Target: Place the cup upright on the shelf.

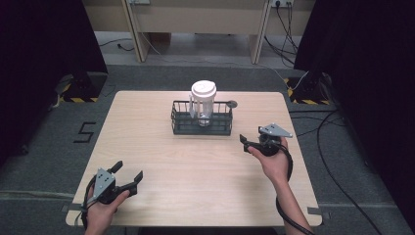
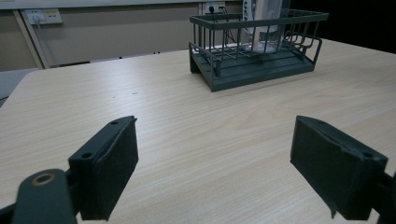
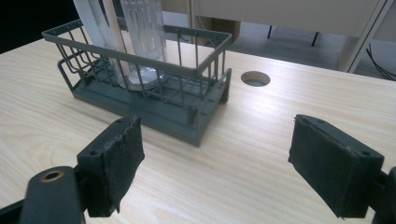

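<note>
A dark wire basket (image 1: 200,131) stands at the back middle of the wooden table (image 1: 195,166). In it, upright, is a clear plastic cup (image 1: 203,100) with a white lid. My left gripper (image 1: 128,175) is open near the front left corner, far from the basket (image 2: 224,22), with bare table between its pads (image 2: 112,163). My right gripper (image 1: 249,142) is open too, a short way right of and in front of the basket (image 3: 154,114). It faces the cup (image 3: 142,42) and holds nothing.
A round cable hole (image 1: 232,104) lies in the table just right of the basket, also seen as a hole (image 3: 255,78) beyond the basket's end. Cables (image 1: 337,147) run over the floor to the right. Dark curtains flank the table.
</note>
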Demonstrator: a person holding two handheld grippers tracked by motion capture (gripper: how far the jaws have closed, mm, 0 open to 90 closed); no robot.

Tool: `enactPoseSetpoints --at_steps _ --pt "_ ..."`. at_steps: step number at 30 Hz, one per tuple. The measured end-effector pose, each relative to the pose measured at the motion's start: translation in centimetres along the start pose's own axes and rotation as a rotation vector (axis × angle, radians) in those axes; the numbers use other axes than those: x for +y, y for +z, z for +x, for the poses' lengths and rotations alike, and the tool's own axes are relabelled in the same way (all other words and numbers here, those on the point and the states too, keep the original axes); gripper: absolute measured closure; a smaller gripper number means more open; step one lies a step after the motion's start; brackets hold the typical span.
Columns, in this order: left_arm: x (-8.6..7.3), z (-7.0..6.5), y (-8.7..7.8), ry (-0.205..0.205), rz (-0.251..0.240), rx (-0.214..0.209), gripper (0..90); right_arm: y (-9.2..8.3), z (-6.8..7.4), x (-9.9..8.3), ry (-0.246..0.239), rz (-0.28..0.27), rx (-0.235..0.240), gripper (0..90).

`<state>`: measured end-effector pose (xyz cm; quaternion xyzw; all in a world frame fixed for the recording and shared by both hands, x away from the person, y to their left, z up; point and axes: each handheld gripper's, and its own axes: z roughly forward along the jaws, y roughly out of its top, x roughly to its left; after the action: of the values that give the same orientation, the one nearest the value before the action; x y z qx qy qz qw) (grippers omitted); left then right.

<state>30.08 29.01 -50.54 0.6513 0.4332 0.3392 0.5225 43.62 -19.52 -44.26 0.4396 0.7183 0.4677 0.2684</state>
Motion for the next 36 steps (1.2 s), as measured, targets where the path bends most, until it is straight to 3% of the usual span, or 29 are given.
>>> enactPoseSetpoints --at_steps 19,36 --pt "0.0 0.0 0.0 0.006 0.001 0.003 14.5 -2.9 -1.6 -3.7 0.029 0.024 -0.041 19.6" --pt "0.0 0.1 -0.1 -0.003 0.002 0.017 14.5 -6.9 -2.3 -8.0 0.068 0.054 -0.070 20.6"
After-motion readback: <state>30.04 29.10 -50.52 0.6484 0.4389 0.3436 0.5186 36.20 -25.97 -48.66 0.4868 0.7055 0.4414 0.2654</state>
